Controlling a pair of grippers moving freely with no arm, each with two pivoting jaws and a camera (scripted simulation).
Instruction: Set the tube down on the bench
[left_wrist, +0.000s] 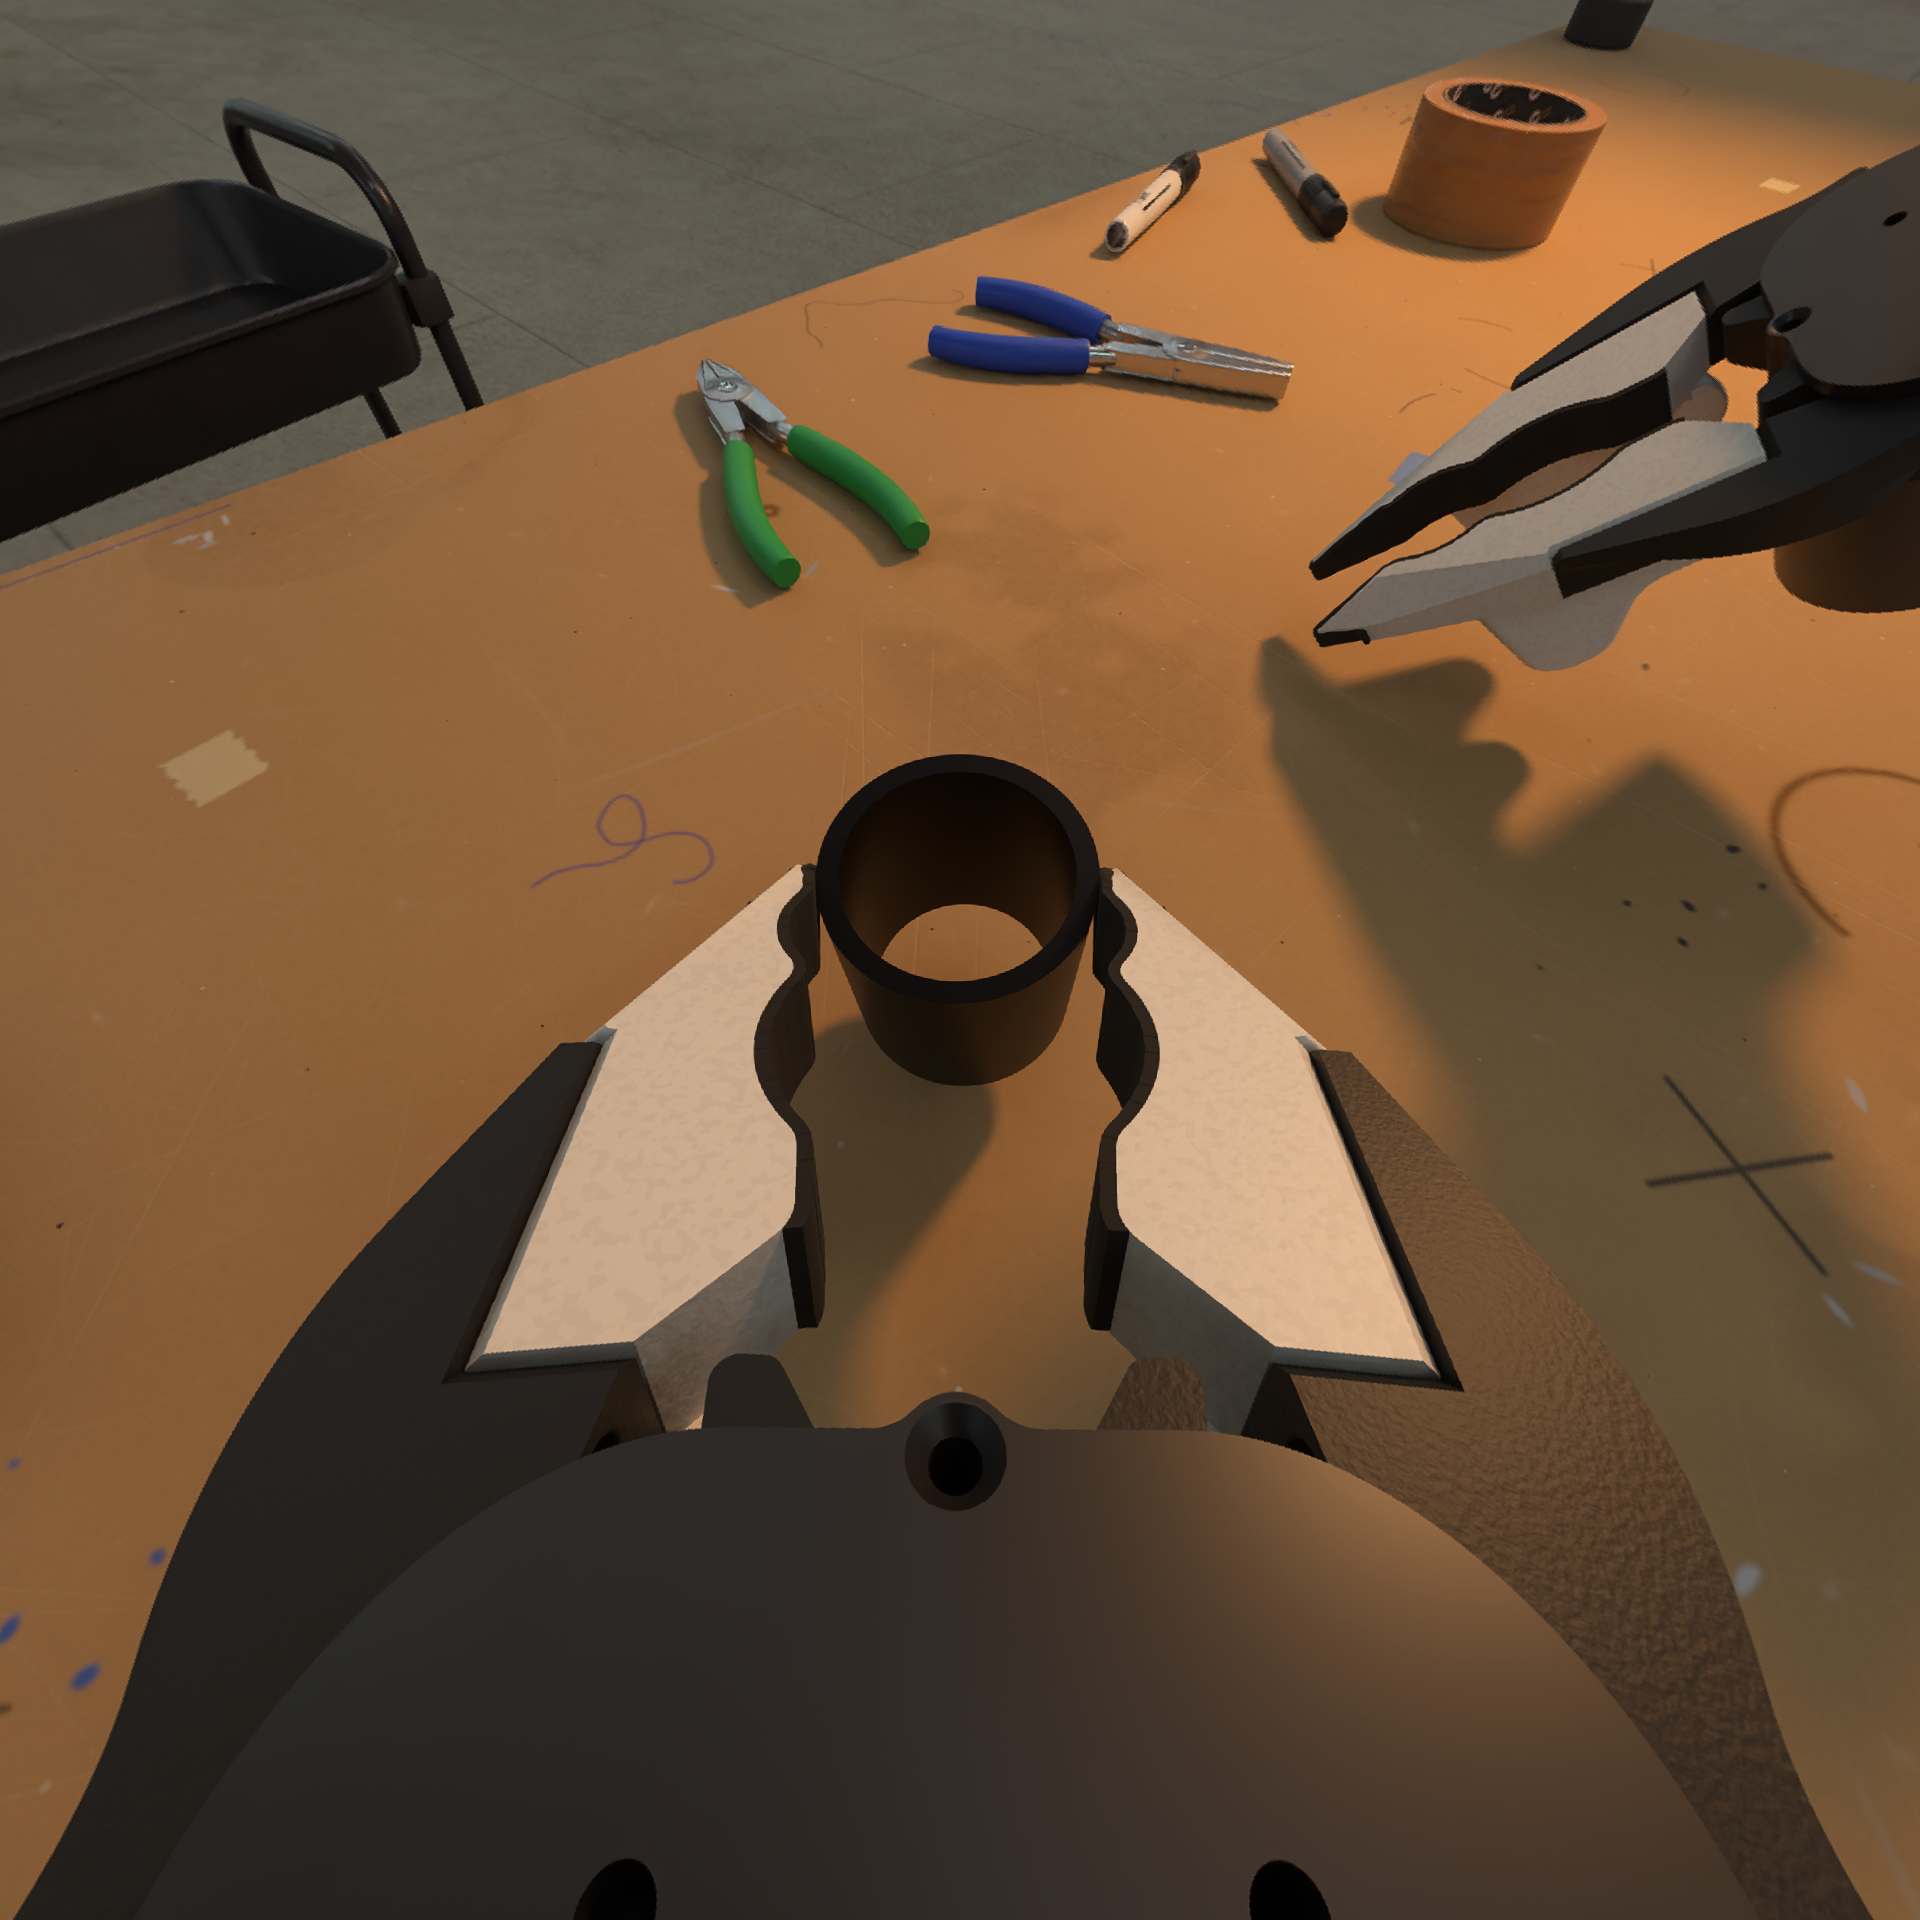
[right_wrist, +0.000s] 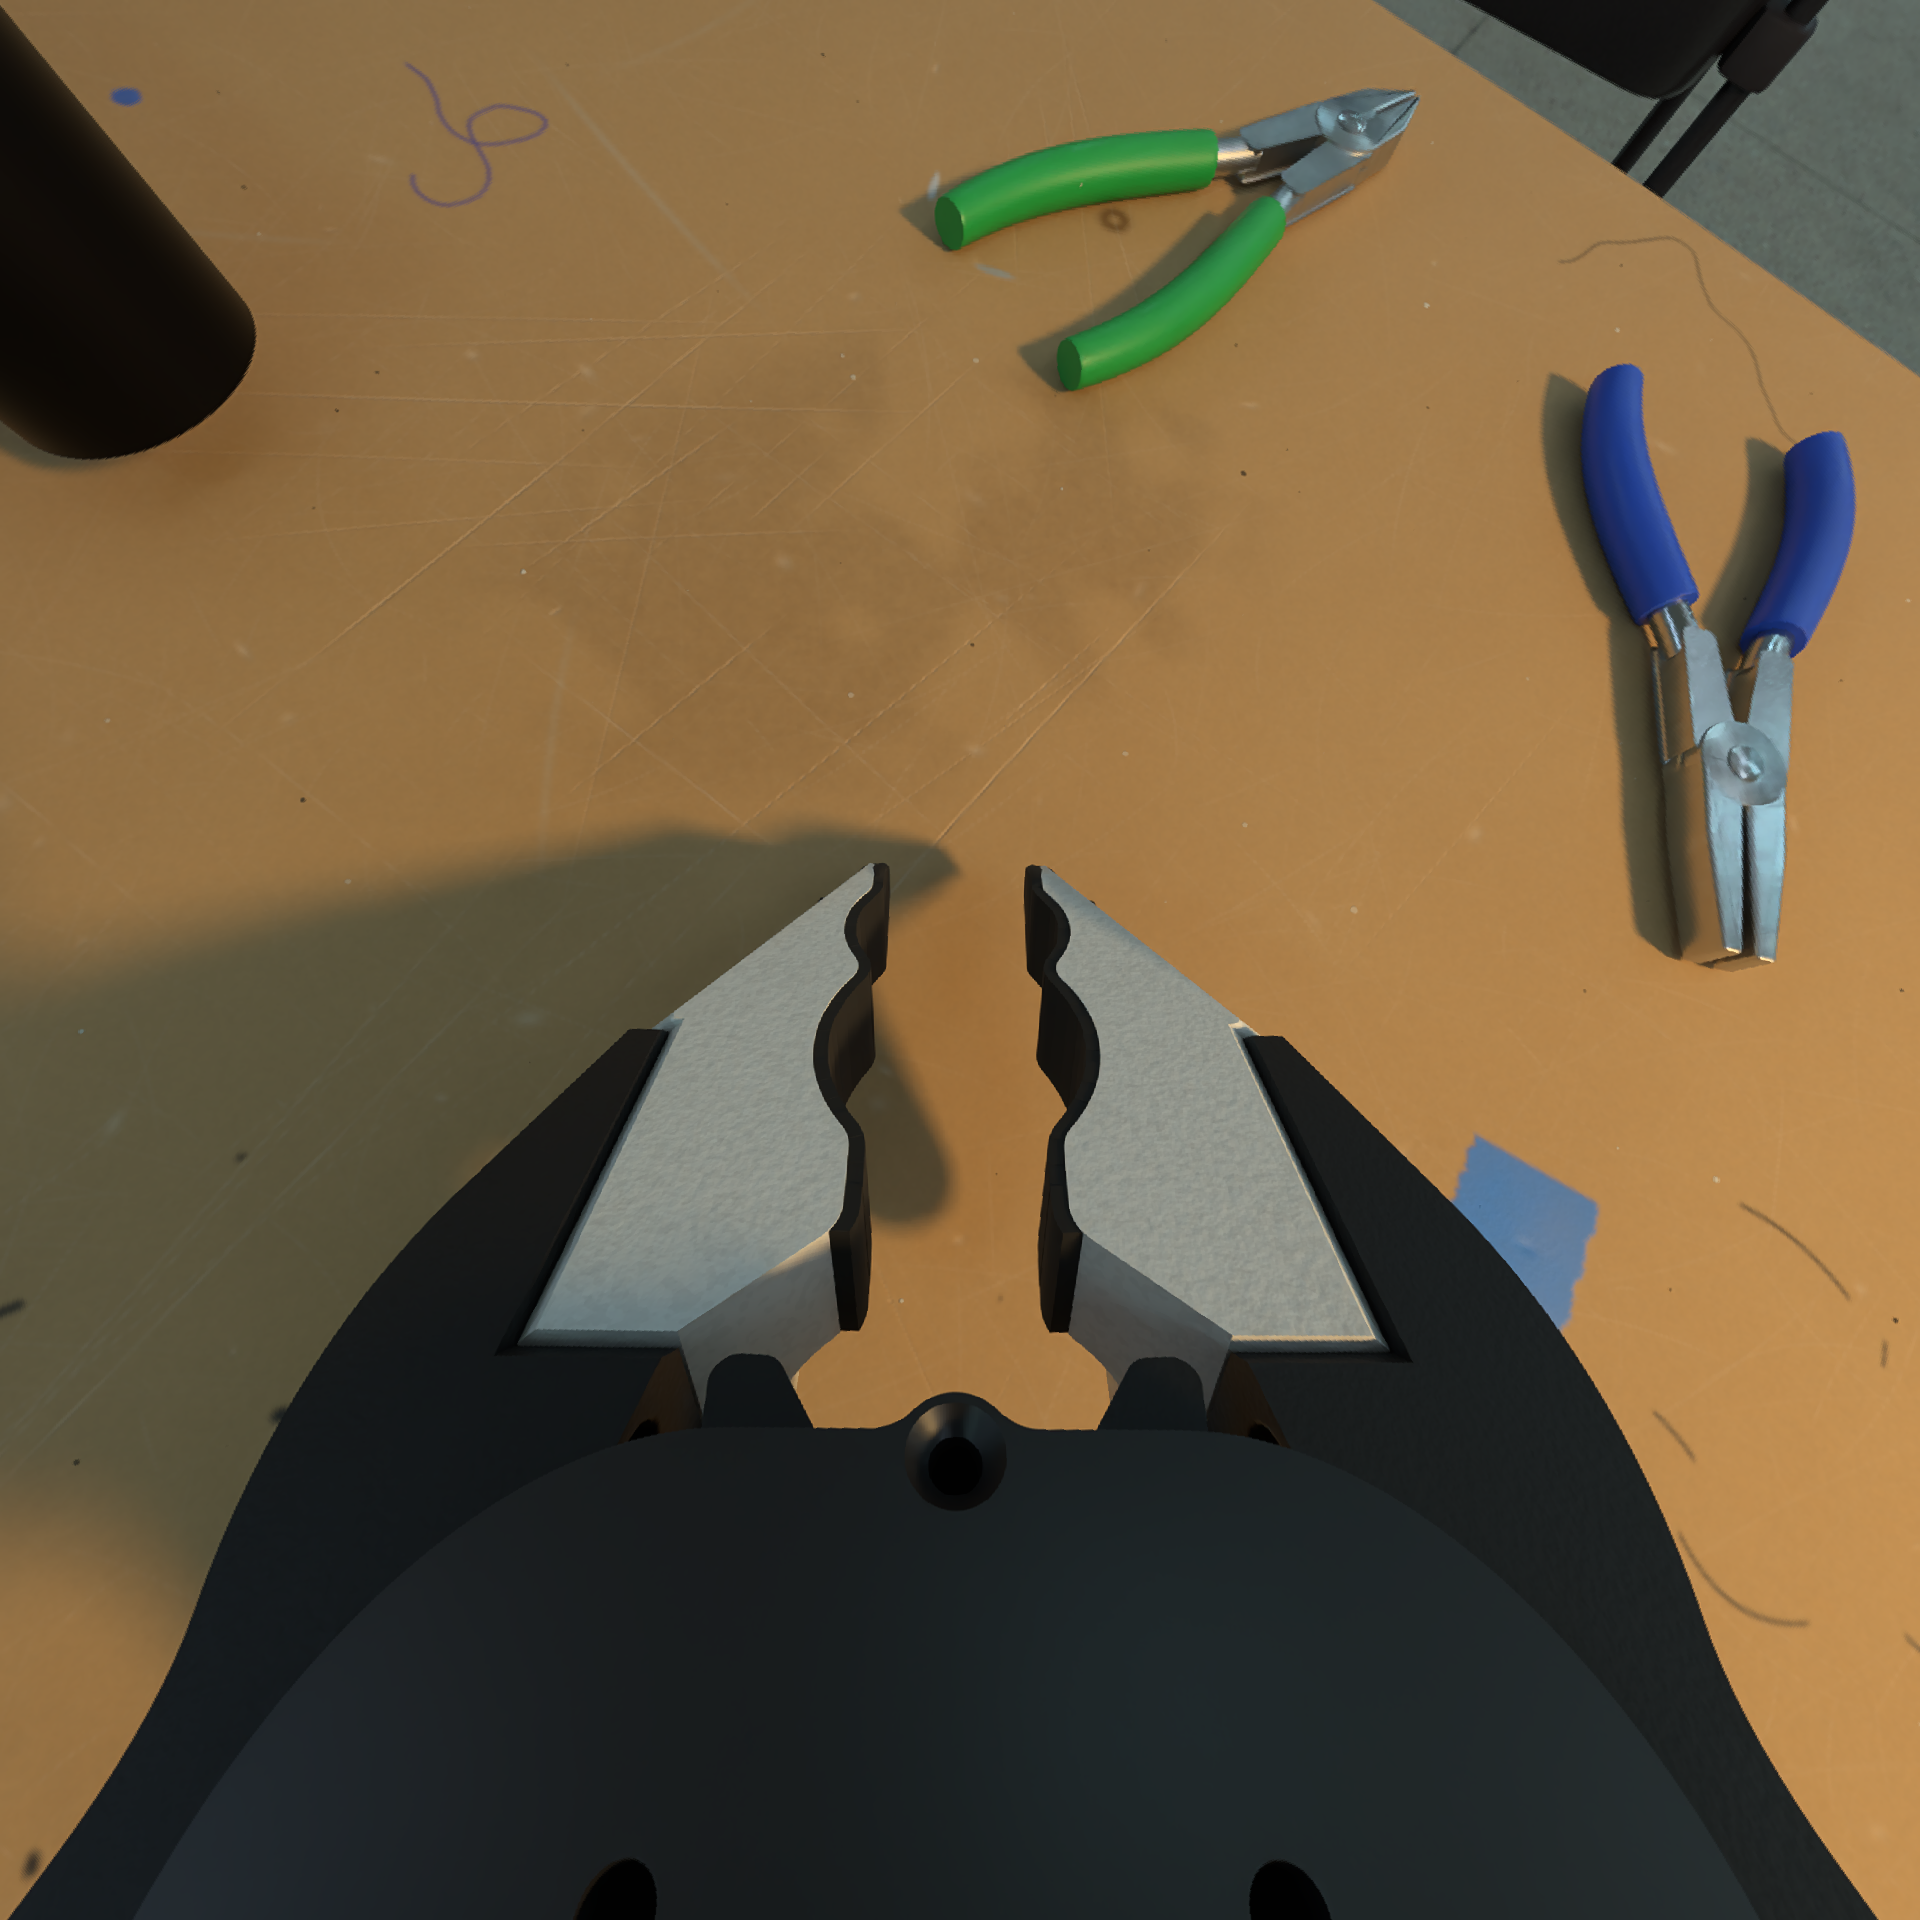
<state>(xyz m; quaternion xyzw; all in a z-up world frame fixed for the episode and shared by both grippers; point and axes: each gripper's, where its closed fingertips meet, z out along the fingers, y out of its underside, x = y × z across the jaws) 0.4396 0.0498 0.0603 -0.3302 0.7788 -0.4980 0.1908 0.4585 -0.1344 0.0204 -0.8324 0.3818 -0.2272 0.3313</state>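
Flanking the tube (left_wrist: 956, 935): green pliers (left_wrist: 800, 468), blue pliers (left_wrist: 1101, 341), right tool (left_wrist: 1340, 597).

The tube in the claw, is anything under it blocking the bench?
Nothing visible. The left claw holds the black tube over bare bench; the green pliers lie farther off.

One tube (left_wrist: 958, 925), two pliers (left_wrist: 805, 473) (left_wrist: 1107, 338), two markers (left_wrist: 1151, 201) (left_wrist: 1304, 182), perhaps one tape roll (left_wrist: 1491, 161)
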